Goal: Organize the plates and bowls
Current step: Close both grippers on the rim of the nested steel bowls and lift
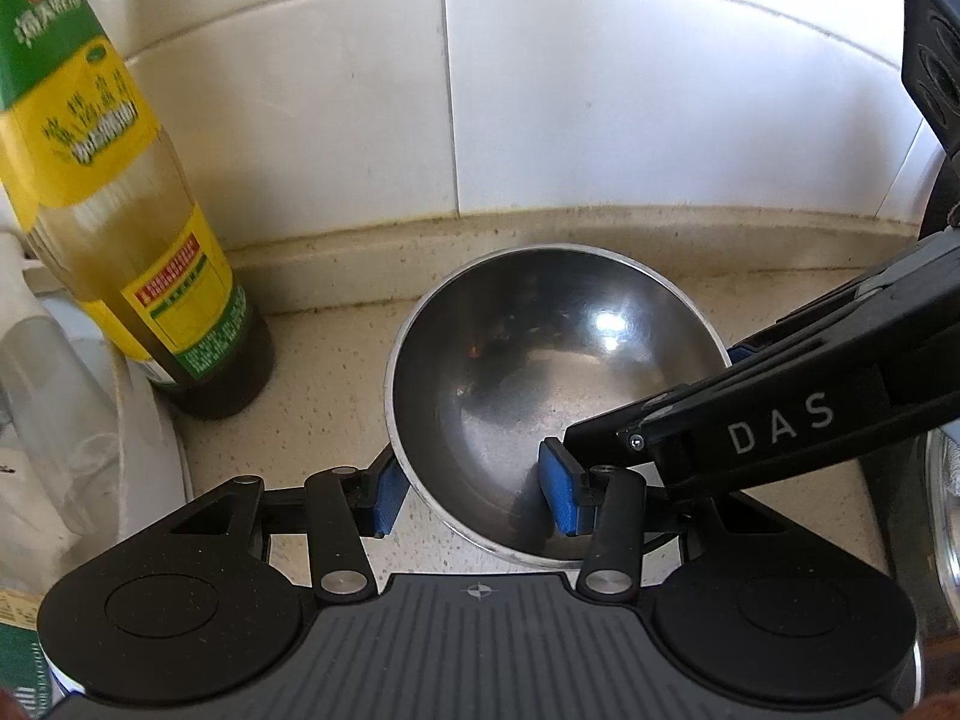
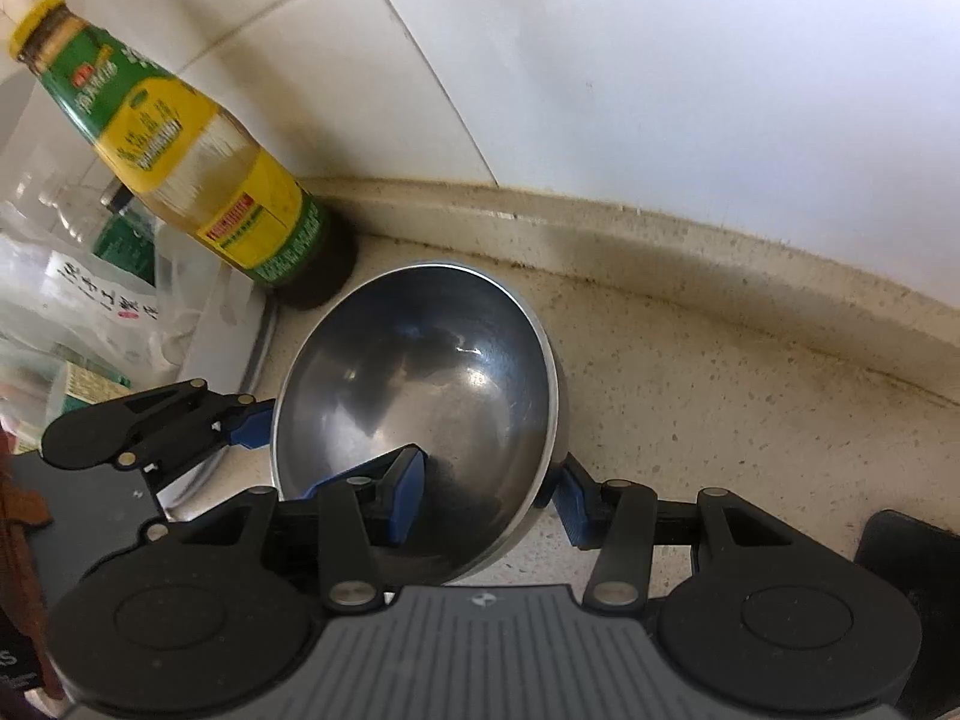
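Note:
A stainless steel bowl [image 1: 540,360] [image 2: 432,372] stands upright on the speckled beige counter [image 1: 336,372] near the tiled wall. My left gripper [image 1: 474,495] is open astride the bowl's near-left rim, one blue pad outside the wall and the other inside. In the right wrist view the left gripper [image 2: 294,450] shows at the bowl's left side. My right gripper [image 2: 489,498] is open too and straddles the right rim, one pad in the bowl and one outside. It reaches in from the right as the right gripper [image 1: 660,396] in the left wrist view.
A tall bottle [image 1: 138,240] [image 2: 198,168] with a green and yellow label stands just left of the bowl by the wall. Plastic bags [image 1: 60,390] [image 2: 90,300] crowd the left side. A metal vessel [image 1: 942,510] sits at the right. Bare counter [image 2: 720,420] lies right of the bowl.

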Demonstrator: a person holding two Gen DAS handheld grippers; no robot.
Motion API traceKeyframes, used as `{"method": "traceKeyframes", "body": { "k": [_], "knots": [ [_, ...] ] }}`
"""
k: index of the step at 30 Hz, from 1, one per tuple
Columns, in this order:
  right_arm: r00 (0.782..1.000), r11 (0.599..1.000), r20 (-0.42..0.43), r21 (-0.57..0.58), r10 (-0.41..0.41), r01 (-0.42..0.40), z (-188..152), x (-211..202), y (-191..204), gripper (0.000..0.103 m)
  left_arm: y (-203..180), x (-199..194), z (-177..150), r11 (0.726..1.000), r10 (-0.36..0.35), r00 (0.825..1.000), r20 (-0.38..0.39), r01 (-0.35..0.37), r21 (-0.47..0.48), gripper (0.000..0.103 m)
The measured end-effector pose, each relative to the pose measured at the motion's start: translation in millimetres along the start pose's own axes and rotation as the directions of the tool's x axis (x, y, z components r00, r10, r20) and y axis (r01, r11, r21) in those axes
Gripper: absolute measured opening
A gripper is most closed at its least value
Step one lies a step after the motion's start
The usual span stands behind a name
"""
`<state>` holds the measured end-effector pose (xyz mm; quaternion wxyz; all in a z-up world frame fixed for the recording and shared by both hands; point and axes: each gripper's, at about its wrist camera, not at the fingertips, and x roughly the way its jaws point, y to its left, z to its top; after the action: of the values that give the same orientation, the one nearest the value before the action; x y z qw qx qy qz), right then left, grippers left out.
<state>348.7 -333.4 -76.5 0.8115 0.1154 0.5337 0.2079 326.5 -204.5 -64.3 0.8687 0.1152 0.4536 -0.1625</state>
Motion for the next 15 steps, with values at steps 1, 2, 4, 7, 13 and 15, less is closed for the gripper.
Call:
{"method": "traceKeyframes", "body": {
  "k": [1, 2, 4, 7, 13, 15],
  "knots": [
    [1.000, 1.000, 0.006, 0.000, -0.001, 0.001, 0.3, -3.2, 1.5, 0.050, -0.2, -3.6, 1.1, 1.000, 0.000, 1.000, 0.007, 0.000, 0.001, 0.054],
    [1.000, 1.000, 0.011, -0.001, -0.001, 0.001, 0.2, -7.2, 2.4, 0.050, -0.5, -6.9, 1.8, 1.000, 0.000, 1.000, 0.013, 0.000, 0.002, 0.055],
    [1.000, 1.000, 0.022, -0.002, -0.003, 0.003, -1.1, -15.4, 5.9, 0.050, -1.5, -14.8, 3.3, 1.000, 0.000, 1.000, 0.027, 0.000, 0.005, 0.055],
    [0.999, 1.000, 0.035, -0.004, -0.009, 0.009, -4.3, -27.9, 10.7, 0.050, -4.5, -27.9, 5.1, 1.000, -0.005, 0.999, 0.044, 0.005, 0.007, 0.055],
    [0.997, 1.000, 0.069, -0.009, -0.022, 0.023, -14.0, -57.3, 24.0, 0.050, -10.1, -59.0, 3.7, 1.000, -0.015, 0.996, 0.084, 0.012, 0.026, 0.056],
    [0.996, 0.999, 0.082, -0.015, -0.029, 0.030, -17.8, -68.0, 30.6, 0.050, -10.7, -70.8, 1.8, 0.999, -0.021, 0.995, 0.096, 0.019, 0.027, 0.056]
  ]
}}
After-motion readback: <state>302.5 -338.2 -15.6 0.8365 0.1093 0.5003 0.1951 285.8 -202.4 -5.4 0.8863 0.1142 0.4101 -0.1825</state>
